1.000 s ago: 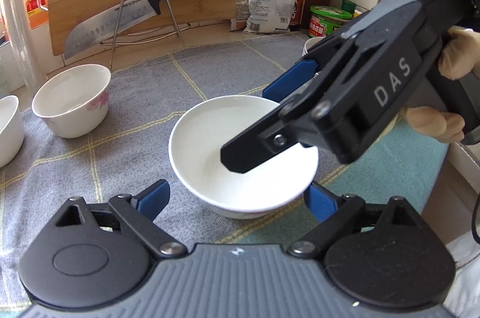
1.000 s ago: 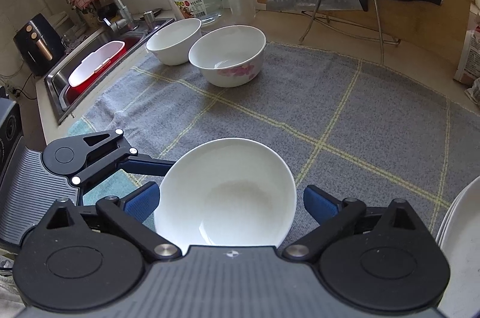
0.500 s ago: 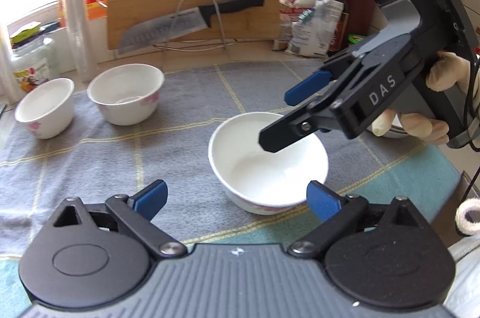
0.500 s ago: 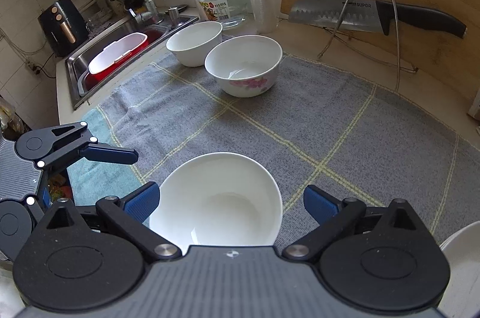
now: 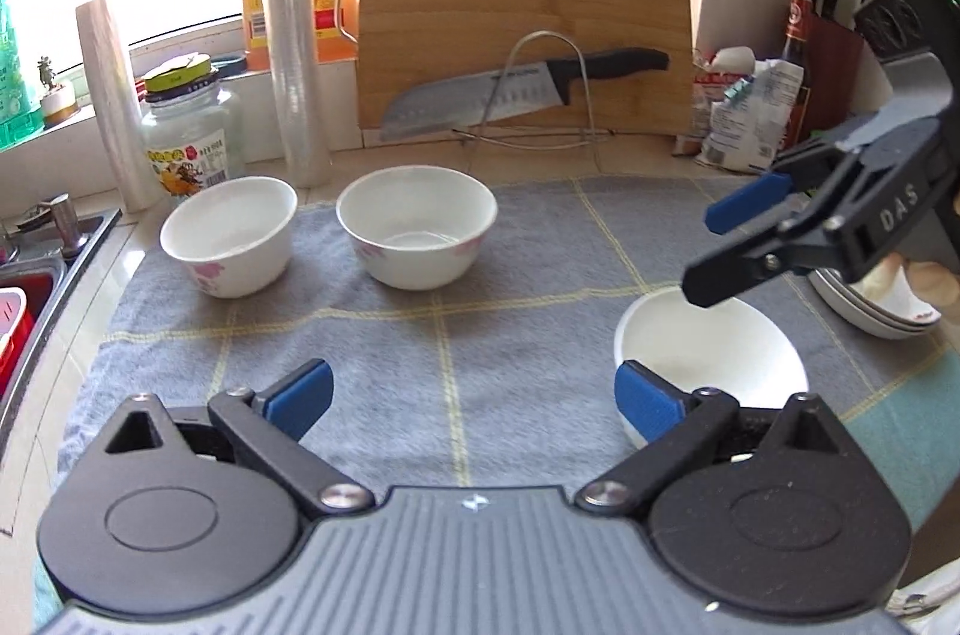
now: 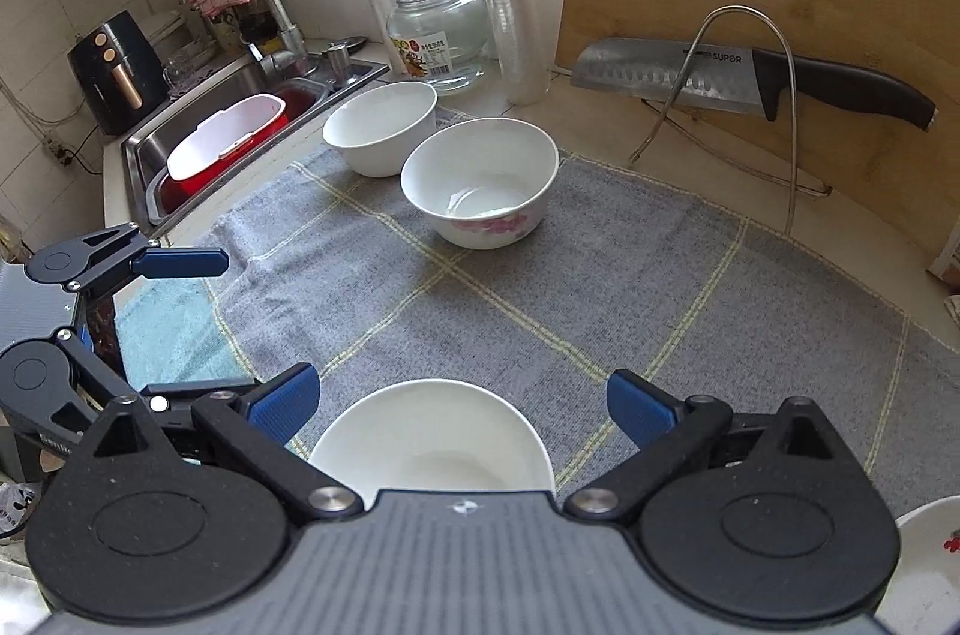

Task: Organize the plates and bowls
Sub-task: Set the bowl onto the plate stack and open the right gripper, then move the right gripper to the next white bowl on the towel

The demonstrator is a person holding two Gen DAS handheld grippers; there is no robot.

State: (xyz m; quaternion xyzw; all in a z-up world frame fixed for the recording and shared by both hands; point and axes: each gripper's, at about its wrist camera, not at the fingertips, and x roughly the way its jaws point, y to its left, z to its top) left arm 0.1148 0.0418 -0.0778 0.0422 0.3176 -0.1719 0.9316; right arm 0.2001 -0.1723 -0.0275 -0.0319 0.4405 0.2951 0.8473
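Left tongs [image 5: 471,398] opening, nothing between; right tongs [image 6: 462,404] wide, unclamped, above white bowl [image 6: 432,437].

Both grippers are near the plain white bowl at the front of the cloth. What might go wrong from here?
1. The left gripper is opening, nothing between its fingers; one finger sits by the plain white bowl and may nudge it.
2. The right gripper hangs just above that bowl's rim, and the two grippers are close enough to collide.
3. The bowl sits on the gray cloth, which might bunch if the bowl is pushed.
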